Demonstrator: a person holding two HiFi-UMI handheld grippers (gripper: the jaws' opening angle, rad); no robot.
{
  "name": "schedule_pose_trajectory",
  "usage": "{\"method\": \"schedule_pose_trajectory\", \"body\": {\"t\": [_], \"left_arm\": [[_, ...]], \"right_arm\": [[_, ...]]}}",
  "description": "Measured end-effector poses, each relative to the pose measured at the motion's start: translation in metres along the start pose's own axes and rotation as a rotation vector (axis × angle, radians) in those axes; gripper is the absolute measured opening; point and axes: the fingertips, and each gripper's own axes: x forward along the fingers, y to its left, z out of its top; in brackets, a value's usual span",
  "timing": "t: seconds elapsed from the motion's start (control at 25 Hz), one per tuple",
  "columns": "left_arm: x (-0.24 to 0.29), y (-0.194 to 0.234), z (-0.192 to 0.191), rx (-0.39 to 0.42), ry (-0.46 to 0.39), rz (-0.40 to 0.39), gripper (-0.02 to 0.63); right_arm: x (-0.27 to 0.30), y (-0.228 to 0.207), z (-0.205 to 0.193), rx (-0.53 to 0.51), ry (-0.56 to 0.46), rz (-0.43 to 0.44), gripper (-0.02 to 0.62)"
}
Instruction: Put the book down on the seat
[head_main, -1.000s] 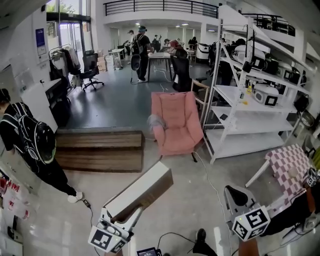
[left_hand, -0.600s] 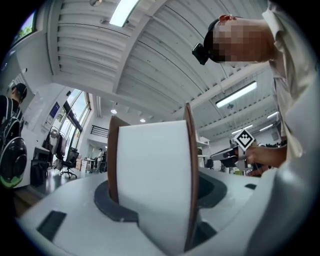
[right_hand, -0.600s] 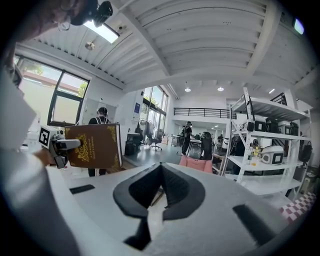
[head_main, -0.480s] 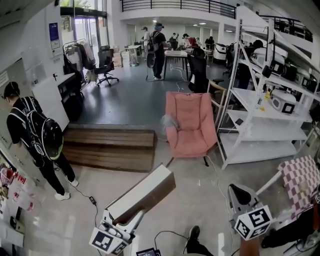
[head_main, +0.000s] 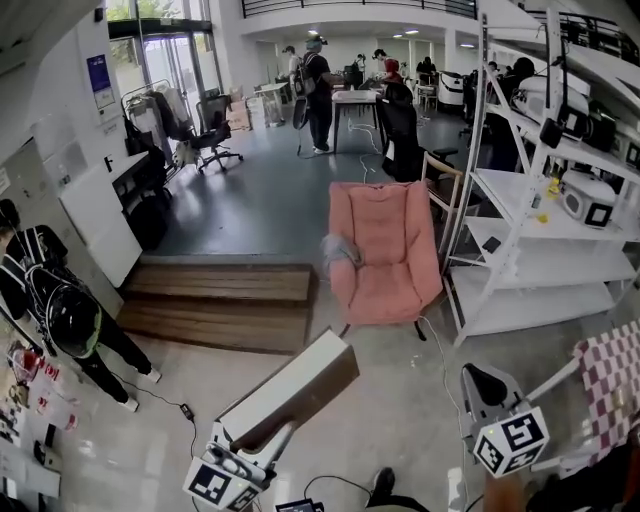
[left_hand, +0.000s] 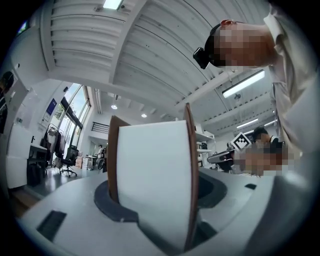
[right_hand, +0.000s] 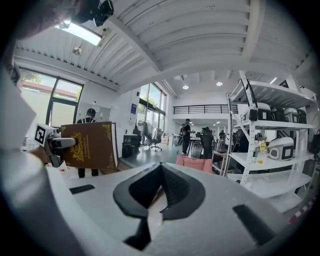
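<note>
Book (head_main: 290, 392), thick, with brown covers and a white page block, is clamped at one end in the left gripper (head_main: 240, 442), whose jaws press on the two covers with the pages between them. In the head view it slants up and to the right from that gripper, over the bare floor (head_main: 400, 410), and its far end points toward the seat (head_main: 385, 255), a pink armchair that stands well apart from it. The right gripper view shows the front cover with gold ornament, held upright at the left. The right gripper (head_main: 478, 385) hangs at the lower right, apart from the book; its jaws are drawn together to a thin slit and have nothing between them. A grey cloth (head_main: 338, 248) lies over the armchair's left arm. Low wooden steps (head_main: 225, 295) run to the left of the armchair, and a white rack (head_main: 530, 290) with appliances on its shelves stands just beside it on the right. A person with a backpack (head_main: 62, 318) bends at the left wall. A red-and-white checked cloth (head_main: 612, 365) shows at the right edge. More people stand at desks in the far part of the hall.
</note>
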Motion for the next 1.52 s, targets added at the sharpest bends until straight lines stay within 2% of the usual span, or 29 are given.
{"method": "schedule_pose_trajectory", "body": {"t": [0.2,0.72,0.88,1.2,1.52], "left_arm": [[0.074,-0.006,-0.001,0.010,0.022,0.010,0.278],[0.229,-0.006,-0.020,0.046,0.090,0.011,0.276],[0.274,-0.011,-0.014,0.066,0.062,0.016,0.278],[0.334,-0.021,-0.005,0.093,0.055,-0.060,0.276],[0.406,0.009,-0.024,0.071,0.032,-0.173,0.276]], "right_arm": [[0.045,-0.066,-0.005,0.026,0.004,0.023,-0.009],[0.124,-0.190,-0.028,0.083,0.028,0.051,-0.009],[0.139,-0.221,-0.030,0.092,0.020,0.046,-0.009],[0.142,-0.256,-0.038,0.130,0.021,0.010,-0.009],[0.164,-0.296,-0.045,0.130,0.044,-0.127,-0.009]]}}
